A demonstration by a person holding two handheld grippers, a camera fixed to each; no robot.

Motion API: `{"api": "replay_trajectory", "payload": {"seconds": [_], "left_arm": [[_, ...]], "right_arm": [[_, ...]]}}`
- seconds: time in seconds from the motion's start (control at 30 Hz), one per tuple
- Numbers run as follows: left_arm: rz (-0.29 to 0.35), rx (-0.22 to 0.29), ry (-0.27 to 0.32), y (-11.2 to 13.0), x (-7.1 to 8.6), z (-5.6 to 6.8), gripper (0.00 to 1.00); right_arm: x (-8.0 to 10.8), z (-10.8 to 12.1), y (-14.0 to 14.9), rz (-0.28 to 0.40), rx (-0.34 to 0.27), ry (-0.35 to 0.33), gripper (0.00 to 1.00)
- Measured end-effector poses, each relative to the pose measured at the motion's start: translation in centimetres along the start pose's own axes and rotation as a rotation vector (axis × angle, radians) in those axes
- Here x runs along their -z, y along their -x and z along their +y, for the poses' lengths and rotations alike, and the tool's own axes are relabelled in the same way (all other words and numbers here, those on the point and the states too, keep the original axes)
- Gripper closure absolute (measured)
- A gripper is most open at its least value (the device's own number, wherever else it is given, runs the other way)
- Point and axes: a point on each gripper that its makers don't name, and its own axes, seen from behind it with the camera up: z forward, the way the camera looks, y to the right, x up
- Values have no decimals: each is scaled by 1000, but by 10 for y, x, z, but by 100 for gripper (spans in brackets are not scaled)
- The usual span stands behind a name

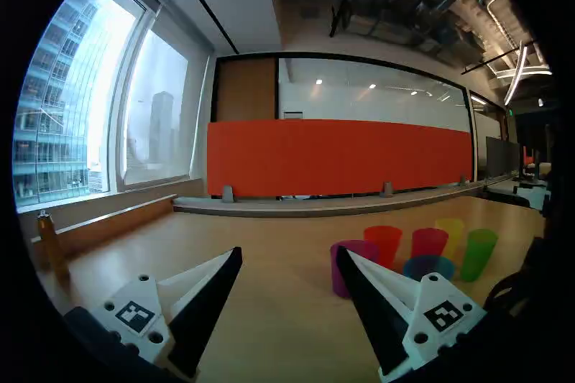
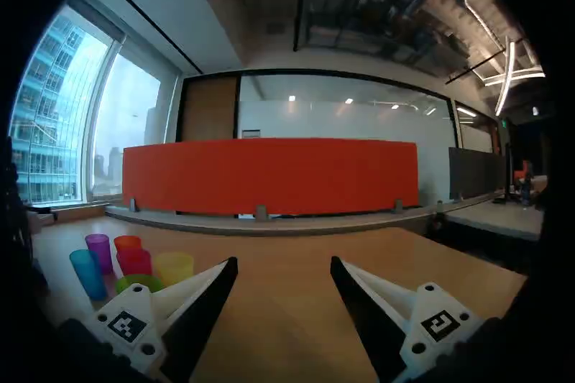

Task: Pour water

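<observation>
Left claw released, empty, low over worktop. Coloured cups clustered ahead-right, purple cup partly behind its right finger. Right claw released, empty. Cluster sits far left of it, blue cup outermost.

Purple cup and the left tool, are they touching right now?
Cannot tell. In the left gripper view, one finger of the open left tool overlaps the purple cup, hiding any gap or contact.
</observation>
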Motion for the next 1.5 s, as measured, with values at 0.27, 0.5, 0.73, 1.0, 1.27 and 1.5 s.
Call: {"api": "replay_trajectory", "payload": {"seconds": [0.27,0.5,0.73,1.0,1.27,1.5], "left_arm": [[0,0,0,0,1,0,3],[0,0,0,1,0,0,3],[0,0,0,0,0,1,3],[0,0,0,0,0,1,3],[0,0,0,0,0,0,3],[0,0,0,0,0,1,3]], "right_arm": [[0,5,7,-18,-7,10,0],[-1,4,10,-33,5,13,0],[-1,3,9,-33,9,10,0],[-1,3,9,-33,8,9,0],[-1,3,8,-34,8,9,0],[-2,2,8,-35,8,9,0]]}}
